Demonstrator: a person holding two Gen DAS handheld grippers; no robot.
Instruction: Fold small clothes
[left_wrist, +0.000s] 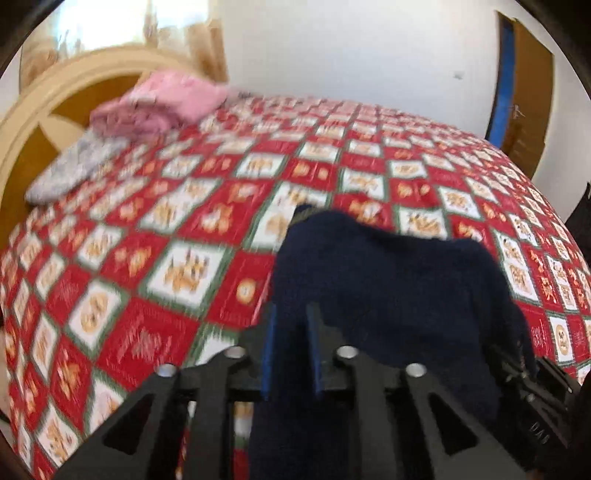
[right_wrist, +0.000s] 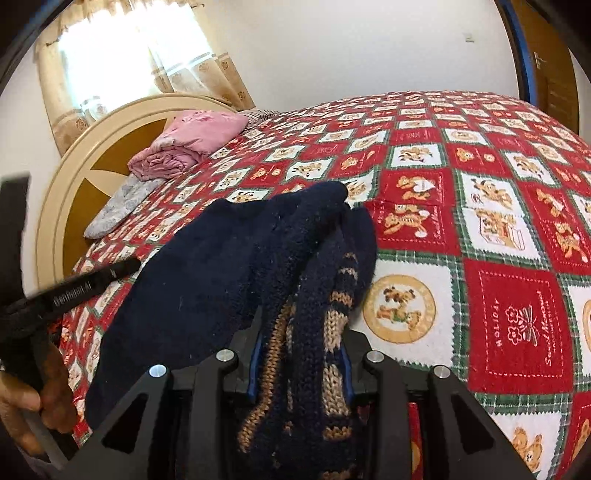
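A red checked bed (right_wrist: 480, 229) fills both views. A navy sweater (right_wrist: 229, 266) is held above it at lower centre. If either thick knit edge slips, the fold could be spoiled. It is pinched by the left tongs (left_wrist: 291, 332) and right tongs (right_wrist: 301, 354), nearly closed.

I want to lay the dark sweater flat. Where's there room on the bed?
Free: the red checked teddy-bear bedspread right of the navy knitted sweater, toward the wooden door. Crowded: by the headboard, with the pink folded blanket and grey pillow.
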